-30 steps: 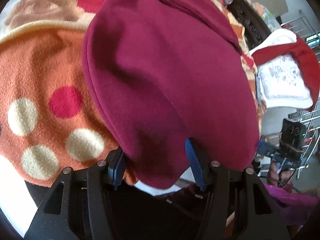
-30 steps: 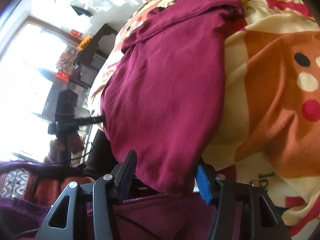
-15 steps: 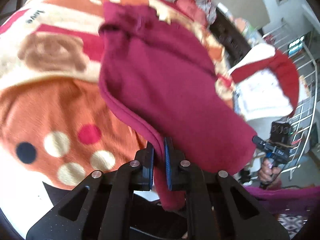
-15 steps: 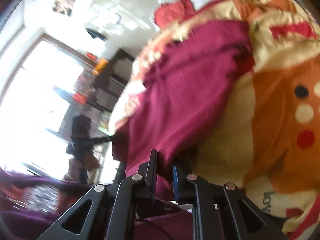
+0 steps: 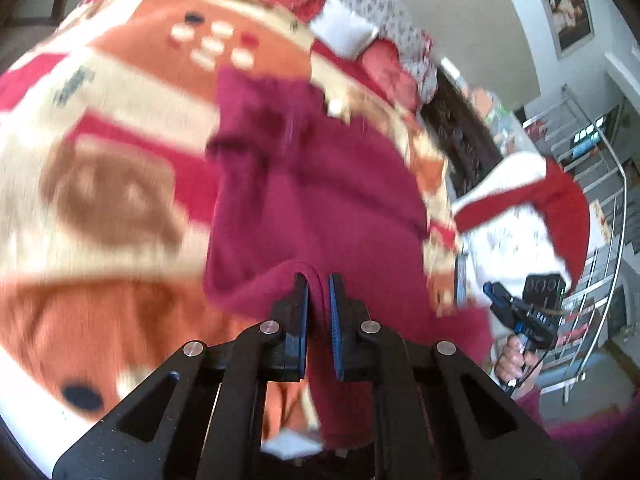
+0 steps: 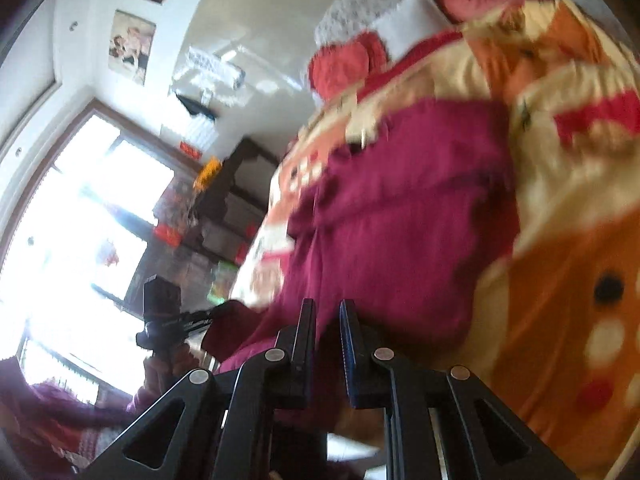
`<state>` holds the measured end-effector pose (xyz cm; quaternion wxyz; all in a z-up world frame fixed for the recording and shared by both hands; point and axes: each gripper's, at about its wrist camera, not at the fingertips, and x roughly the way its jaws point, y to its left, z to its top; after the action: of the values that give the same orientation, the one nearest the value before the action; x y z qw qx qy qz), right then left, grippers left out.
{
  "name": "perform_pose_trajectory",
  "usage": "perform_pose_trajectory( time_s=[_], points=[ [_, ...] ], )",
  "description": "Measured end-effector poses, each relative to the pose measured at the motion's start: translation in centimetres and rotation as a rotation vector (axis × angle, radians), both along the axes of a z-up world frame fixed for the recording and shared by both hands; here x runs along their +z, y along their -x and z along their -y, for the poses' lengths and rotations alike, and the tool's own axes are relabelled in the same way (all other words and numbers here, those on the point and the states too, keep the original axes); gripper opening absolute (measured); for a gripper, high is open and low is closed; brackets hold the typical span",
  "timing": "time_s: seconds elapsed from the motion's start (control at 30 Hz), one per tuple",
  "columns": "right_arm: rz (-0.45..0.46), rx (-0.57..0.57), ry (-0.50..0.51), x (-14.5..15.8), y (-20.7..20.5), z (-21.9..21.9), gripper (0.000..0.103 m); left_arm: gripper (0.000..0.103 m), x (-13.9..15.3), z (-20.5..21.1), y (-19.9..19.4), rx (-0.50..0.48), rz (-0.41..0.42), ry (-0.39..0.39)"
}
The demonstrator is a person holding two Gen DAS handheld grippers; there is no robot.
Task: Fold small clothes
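Note:
A maroon fleece garment [image 5: 316, 196] lies on a bed blanket [image 5: 100, 184] with orange, cream and red shapes. My left gripper [image 5: 318, 280] is shut on the garment's near hem, which hangs down between the fingers. In the right wrist view the same garment [image 6: 400, 216] stretches away over the blanket [image 6: 568, 264]. My right gripper [image 6: 327, 307] is shut on the near hem too, lifted off the bed. Both views are blurred by motion.
Red and floral pillows [image 5: 384, 64] lie at the head of the bed. A white and red garment [image 5: 520, 208] lies beyond the bed's right side. A dark shelf unit [image 6: 224, 216] and a bright window [image 6: 80, 216] stand at the left.
Both grippers closed on the garment's near hem and then lifted it. The views now look further up the bed, and the garment's near part has risen off the blanket.

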<state>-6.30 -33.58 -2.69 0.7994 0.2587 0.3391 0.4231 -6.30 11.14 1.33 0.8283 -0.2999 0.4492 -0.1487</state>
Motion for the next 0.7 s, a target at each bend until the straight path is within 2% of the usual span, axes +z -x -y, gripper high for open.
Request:
perform_pose_trajectory(
  time_s=[0.13, 0.2, 0.23, 0.3, 0.37, 0.43, 0.47, 0.5, 0.57, 0.7],
  points=[
    [0.036, -0.077, -0.031, 2.2, -4.6, 1.0, 0.012, 0.008, 0.9, -0.5, -5.4, 0.018, 0.04, -0.003],
    [0.039, -0.129, 0.045, 2.6, -6.3, 0.8, 0.011, 0.008, 1.0, 0.0, -7.3, 0.015, 0.039, -0.032],
    [0.02, -0.142, 0.073, 2.6, -6.8, 0.7, 0.012, 0.008, 1.0, 0.3, -7.8, 0.005, 0.042, -0.035],
    [-0.058, -0.073, 0.057, 1.8, -7.2, 0.4, 0.012, 0.008, 0.9, 0.9, -8.3, -0.015, 0.045, -0.052],
    [-0.104, -0.022, 0.11, 0.9, -6.5, 0.0, 0.013, 0.008, 0.6, 1.1, -8.4, -0.025, 0.042, -0.066],
    [-0.148, 0.012, 0.196, -0.8, -4.5, -0.1, 0.027, 0.008, 0.2, 0.9, -8.3, -0.017, 0.033, -0.068],
    [-0.179, 0.029, 0.215, -1.7, -3.8, -0.2, 0.042, 0.008, 0.0, 0.6, -8.3, -0.008, 0.027, -0.064],
    [-0.223, 0.049, 0.225, -2.8, -2.8, -0.1, 0.049, 0.008, -0.1, 0.5, -8.1, -0.002, 0.026, -0.059],
    [-0.301, 0.086, 0.211, -5.0, -0.4, 0.3, 0.049, 0.008, -0.3, 0.3, -8.0, 0.009, 0.018, -0.06],
    [-0.392, 0.123, 0.141, -7.6, 3.4, 1.0, 0.049, 0.008, -0.9, 0.5, -7.5, 0.009, 0.003, -0.063]
  ],
)
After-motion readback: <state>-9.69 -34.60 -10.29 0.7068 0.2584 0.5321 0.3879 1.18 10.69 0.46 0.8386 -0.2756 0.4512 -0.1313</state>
